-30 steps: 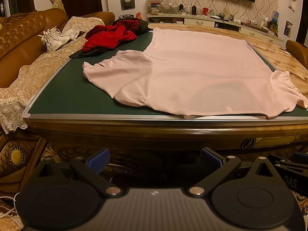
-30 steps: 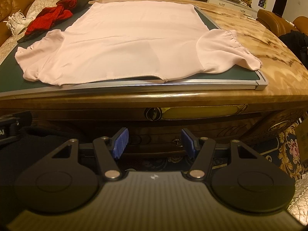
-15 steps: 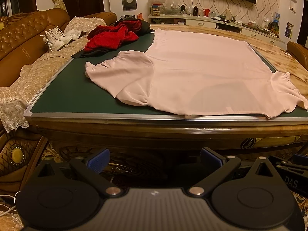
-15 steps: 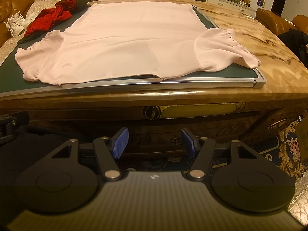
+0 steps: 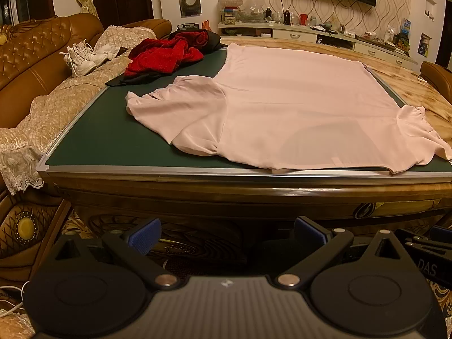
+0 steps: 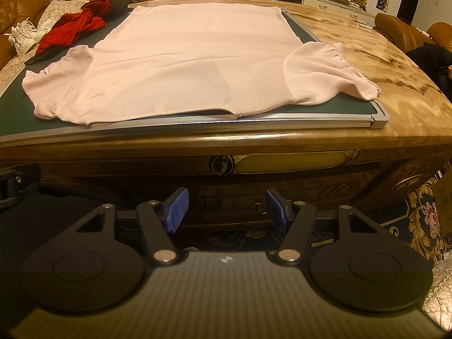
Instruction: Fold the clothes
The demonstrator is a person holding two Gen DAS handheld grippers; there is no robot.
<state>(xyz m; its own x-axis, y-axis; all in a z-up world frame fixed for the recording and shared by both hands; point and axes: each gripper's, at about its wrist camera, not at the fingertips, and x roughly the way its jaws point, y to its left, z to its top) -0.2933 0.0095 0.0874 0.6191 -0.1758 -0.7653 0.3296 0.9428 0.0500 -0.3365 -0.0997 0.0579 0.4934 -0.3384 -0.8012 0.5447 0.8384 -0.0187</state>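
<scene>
A pale pink blouse (image 5: 288, 107) lies spread flat on the green mat (image 5: 107, 141), neckline toward me, both short sleeves out to the sides. In the right wrist view the same blouse (image 6: 197, 65) covers most of the green mat (image 6: 17, 124), and its right sleeve (image 6: 330, 73) hangs over the mat's edge. My left gripper (image 5: 226, 237) is open, below and in front of the table's near edge, nothing between its blue pads. My right gripper (image 6: 226, 209) is also open and empty, held off the table front.
A red and black pile of clothes (image 5: 169, 56) lies at the mat's far left corner. A brown sofa (image 5: 36, 56) with white shoes (image 5: 82, 56) stands left of the table. The marble tabletop (image 6: 381, 65) extends right of the mat. A cabinet with bottles (image 5: 310, 28) lines the far wall.
</scene>
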